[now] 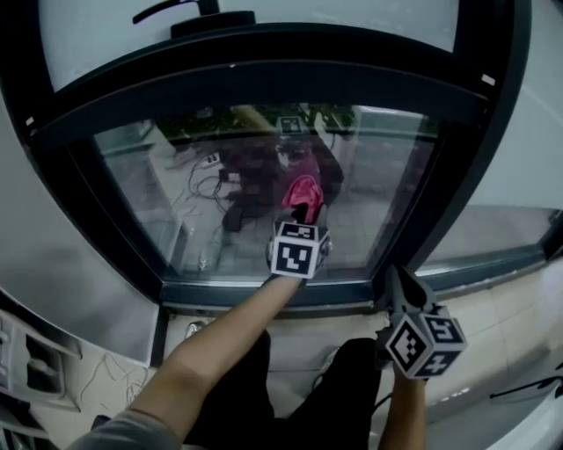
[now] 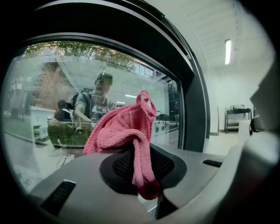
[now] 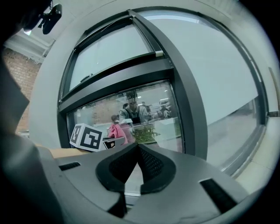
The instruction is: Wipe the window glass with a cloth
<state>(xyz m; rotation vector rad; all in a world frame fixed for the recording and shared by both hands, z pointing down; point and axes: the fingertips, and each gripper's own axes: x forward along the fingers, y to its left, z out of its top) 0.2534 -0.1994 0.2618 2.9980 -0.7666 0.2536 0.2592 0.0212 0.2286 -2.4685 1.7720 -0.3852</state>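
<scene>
A pink cloth [image 1: 302,195] is bunched against the lower pane of window glass [image 1: 167,189], near its middle and a little above the bottom frame. My left gripper [image 1: 304,214] is shut on the cloth, arm stretched forward. In the left gripper view the pink cloth [image 2: 124,127] rises from the closed jaws of that left gripper [image 2: 142,173], with the window glass [image 2: 39,87] just behind it. My right gripper [image 1: 398,283] hangs lower right, below the sill, away from the glass. The right gripper [image 3: 138,149] has its jaws together on nothing; that view also shows the pink cloth [image 3: 117,131].
A dark frame surrounds the pane, with a thick vertical post [image 1: 462,167] on the right and a crossbar [image 1: 264,83] above. A window handle [image 1: 171,9] sits on the frosted upper pane. A light sill [image 1: 493,308] runs below. My dark-trousered legs [image 1: 237,387] stand close under the window.
</scene>
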